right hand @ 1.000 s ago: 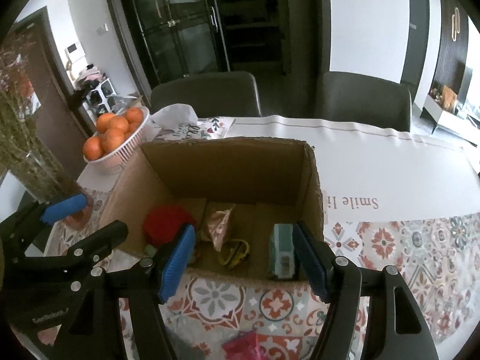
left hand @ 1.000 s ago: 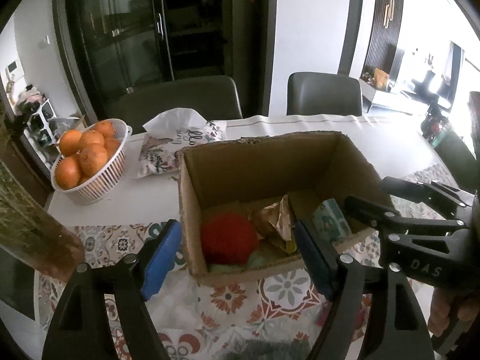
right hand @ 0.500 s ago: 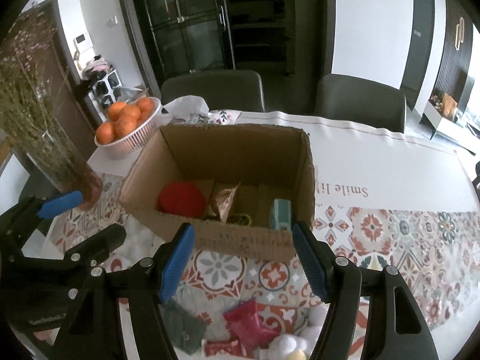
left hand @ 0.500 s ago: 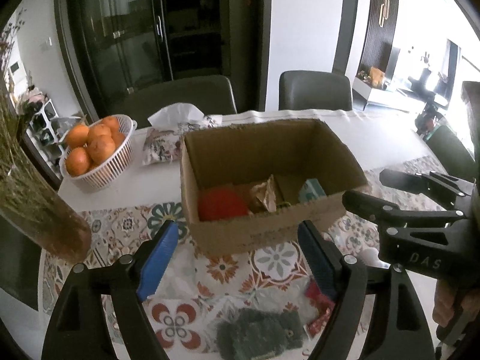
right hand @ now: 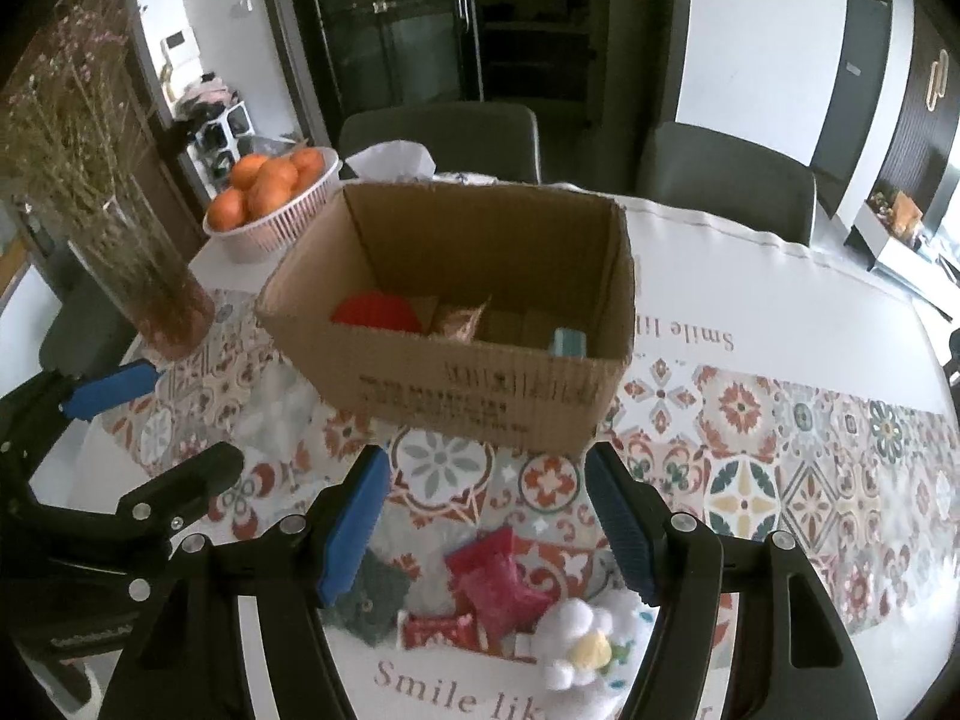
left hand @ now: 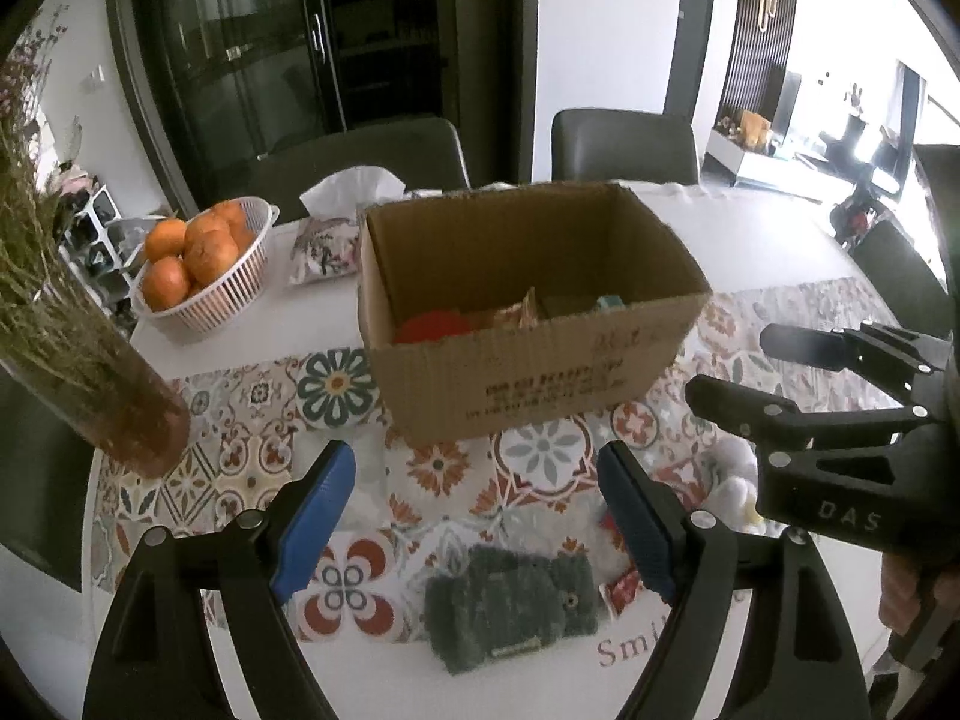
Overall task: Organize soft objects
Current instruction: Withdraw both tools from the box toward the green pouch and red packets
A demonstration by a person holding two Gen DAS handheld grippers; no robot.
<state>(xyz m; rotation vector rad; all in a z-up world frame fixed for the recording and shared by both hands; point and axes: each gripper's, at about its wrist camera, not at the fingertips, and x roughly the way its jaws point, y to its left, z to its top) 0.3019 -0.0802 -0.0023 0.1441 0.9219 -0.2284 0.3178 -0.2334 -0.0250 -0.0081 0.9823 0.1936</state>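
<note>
An open cardboard box [left hand: 528, 360] [right hand: 480, 384] stands mid-table and holds a red ball [right hand: 375, 312], a crinkly packet and a teal item. In front of it lie a dark green knitted pouch [left hand: 510, 606] [right hand: 375, 597], red packets [right hand: 495, 585] and a white plush flower [right hand: 585, 645]. My left gripper [left hand: 477, 522] is open and empty above the pouch. My right gripper [right hand: 489, 525] is open and empty above the red packets; it also shows at the right of the left wrist view [left hand: 744, 372].
A white basket of oranges [left hand: 198, 276] [right hand: 270, 204] and a tissue pack [left hand: 336, 228] sit behind the box on the left. A glass vase of dried flowers [left hand: 90, 372] [right hand: 150, 288] stands at the left edge. Dark chairs [left hand: 624, 144] line the far side.
Both grippers have pulled back and up from the box. The pouch, red packets and plush flower have come into view in front of it. Both stay open.
</note>
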